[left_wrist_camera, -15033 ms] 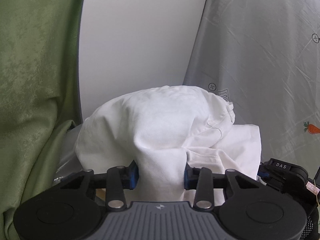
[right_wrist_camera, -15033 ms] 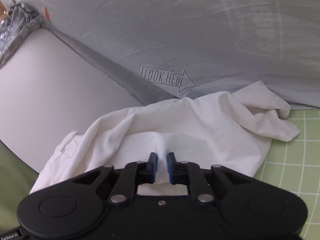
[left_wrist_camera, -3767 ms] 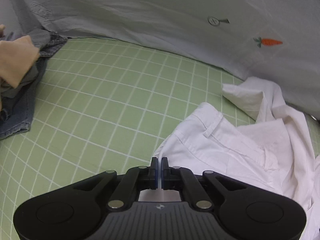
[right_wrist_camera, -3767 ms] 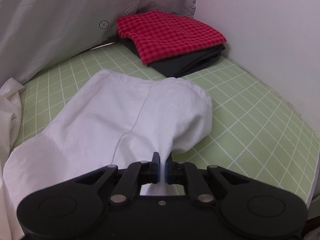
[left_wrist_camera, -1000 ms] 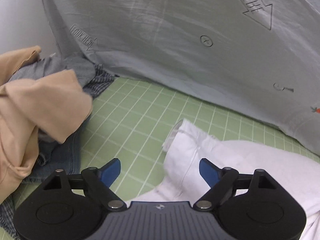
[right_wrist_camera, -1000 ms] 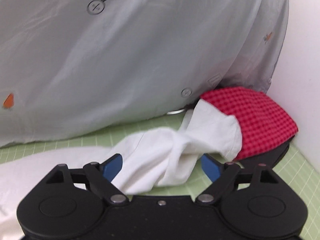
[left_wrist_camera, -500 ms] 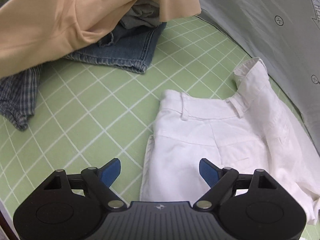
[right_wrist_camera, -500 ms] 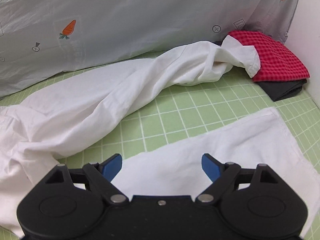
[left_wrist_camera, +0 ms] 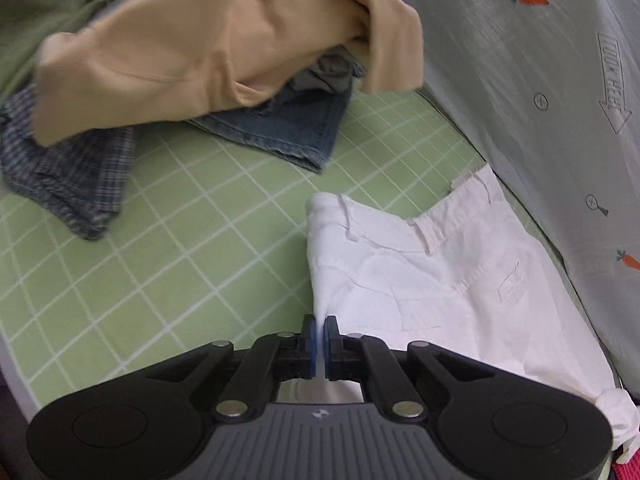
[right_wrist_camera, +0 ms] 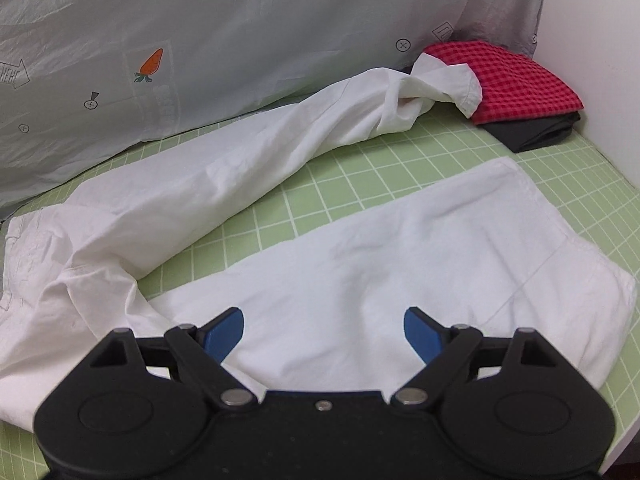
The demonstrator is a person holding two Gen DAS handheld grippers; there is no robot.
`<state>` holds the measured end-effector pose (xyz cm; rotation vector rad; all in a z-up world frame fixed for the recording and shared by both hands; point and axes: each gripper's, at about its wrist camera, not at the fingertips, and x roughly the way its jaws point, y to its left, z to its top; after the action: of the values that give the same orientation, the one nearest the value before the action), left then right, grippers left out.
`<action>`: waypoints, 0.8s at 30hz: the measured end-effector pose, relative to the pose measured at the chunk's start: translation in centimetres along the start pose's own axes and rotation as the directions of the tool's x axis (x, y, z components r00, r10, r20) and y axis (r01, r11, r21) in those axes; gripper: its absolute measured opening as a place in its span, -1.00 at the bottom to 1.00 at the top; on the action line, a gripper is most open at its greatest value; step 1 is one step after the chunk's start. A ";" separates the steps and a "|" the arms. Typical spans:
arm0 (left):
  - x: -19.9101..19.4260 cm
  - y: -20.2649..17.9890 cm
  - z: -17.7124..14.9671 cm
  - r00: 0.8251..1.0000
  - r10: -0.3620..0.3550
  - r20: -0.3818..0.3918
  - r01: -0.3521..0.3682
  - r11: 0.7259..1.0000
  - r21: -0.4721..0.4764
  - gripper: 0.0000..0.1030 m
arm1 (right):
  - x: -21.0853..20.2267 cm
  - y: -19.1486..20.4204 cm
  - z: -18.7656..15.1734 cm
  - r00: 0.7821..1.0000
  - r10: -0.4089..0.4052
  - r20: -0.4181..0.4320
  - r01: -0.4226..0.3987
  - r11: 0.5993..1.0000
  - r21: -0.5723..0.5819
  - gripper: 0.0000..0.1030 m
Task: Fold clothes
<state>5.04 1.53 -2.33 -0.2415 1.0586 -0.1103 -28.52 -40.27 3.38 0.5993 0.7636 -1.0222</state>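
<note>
White trousers [left_wrist_camera: 420,276] lie on the green grid mat [left_wrist_camera: 160,240], waistband toward the left. My left gripper [left_wrist_camera: 319,338] is shut on the near side edge of the trousers just below the waistband. In the right wrist view both legs [right_wrist_camera: 360,264] lie spread apart on the mat; the far leg [right_wrist_camera: 248,160] runs to the red pile, its cuff resting on it. My right gripper [right_wrist_camera: 323,330] is open and empty just above the near leg.
A loose heap of a tan garment [left_wrist_camera: 208,40], jeans [left_wrist_camera: 288,128] and a plaid shirt [left_wrist_camera: 68,172] lies at the far left. A folded red checked cloth [right_wrist_camera: 520,76] on a dark one [right_wrist_camera: 536,132] sits by the white wall [right_wrist_camera: 596,80]. A grey printed sheet [right_wrist_camera: 240,32] hangs behind.
My left gripper has closed on the trousers' side edge; half a second ago it was open above them. The right gripper stays open and has moved slightly closer over the near leg.
</note>
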 end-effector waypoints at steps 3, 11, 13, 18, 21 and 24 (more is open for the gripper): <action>-1.7 1.9 -0.3 0.987 0.151 0.056 -0.155 0.986 0.068 -0.99 | -0.2 -2.1 -0.7 1.000 -0.020 -0.007 0.021 0.998 0.057 0.72; -4.4 3.0 -3.0 0.994 0.102 0.030 -0.103 0.994 0.035 -0.53 | -0.9 -7.8 -2.5 0.997 -0.072 -0.032 0.077 0.976 0.205 0.88; -4.5 1.9 -4.1 0.998 0.061 0.021 -0.062 0.997 0.054 -0.37 | -1.0 -9.3 -3.0 0.996 -0.084 -0.039 0.091 0.966 0.241 0.88; -4.1 -1.5 -6.3 1.000 0.021 -0.002 -0.020 0.995 0.098 -0.01 | -0.9 -11.9 -4.2 0.992 -0.105 -0.065 0.121 0.937 0.327 0.89; -3.6 -3.0 -6.9 1.000 0.004 -0.029 -0.001 0.993 0.115 0.03 | -0.7 -13.4 -4.9 0.990 -0.116 -0.081 0.138 0.916 0.376 0.89; -3.3 -4.2 -7.2 0.999 0.002 -0.041 0.004 0.990 0.144 0.35 | -0.6 -14.9 -5.6 0.987 -0.125 -0.098 0.155 0.893 0.423 0.89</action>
<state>-2.74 -2.90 -1.81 -0.1098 1.0865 -0.1926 -43.79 -41.80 -0.89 0.9749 0.6485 -1.3250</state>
